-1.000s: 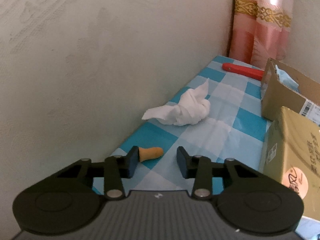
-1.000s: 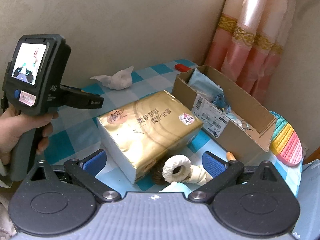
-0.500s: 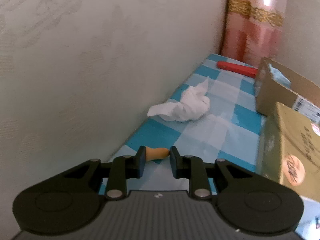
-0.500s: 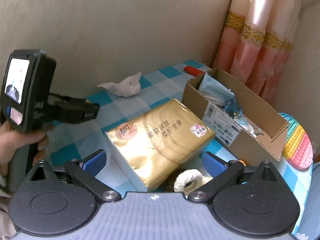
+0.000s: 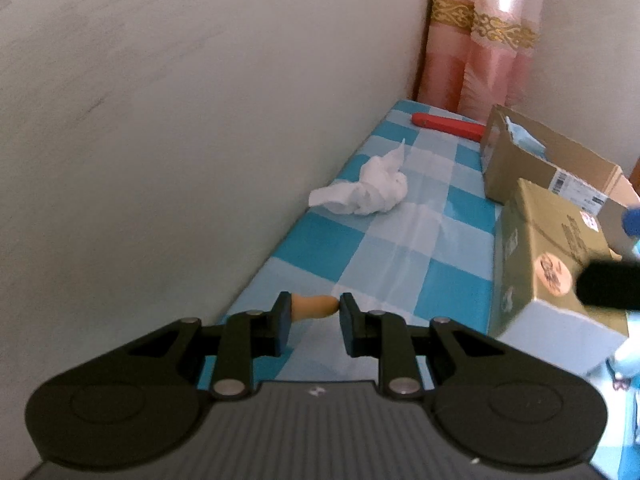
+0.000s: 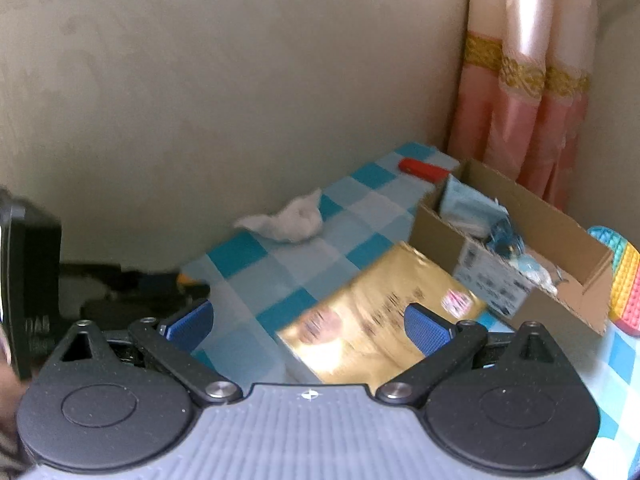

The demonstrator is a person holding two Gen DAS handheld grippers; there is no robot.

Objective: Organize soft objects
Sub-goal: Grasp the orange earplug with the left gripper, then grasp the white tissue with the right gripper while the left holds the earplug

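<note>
My left gripper (image 5: 313, 307) is shut on a small orange foam earplug (image 5: 314, 306), held lengthwise between the fingers above the blue-checked tablecloth (image 5: 404, 256) near the wall. It also shows at the left of the right wrist view (image 6: 182, 280), blurred. A crumpled white tissue (image 5: 366, 190) lies further along the wall, also in the right wrist view (image 6: 290, 220). My right gripper (image 6: 308, 322) is open and empty above the gold tissue pack (image 6: 376, 320). A cardboard box (image 6: 520, 236) with soft items stands behind the pack.
A red object (image 5: 448, 124) lies at the far end by the pink curtain (image 5: 480, 52). A rainbow silicone mat (image 6: 624, 276) sits right of the box. The wall runs along the table's left edge.
My left gripper closed on the orange earplug and drew back along the wall. My right gripper rose and moved; the fluffy ring object dropped out of view.
</note>
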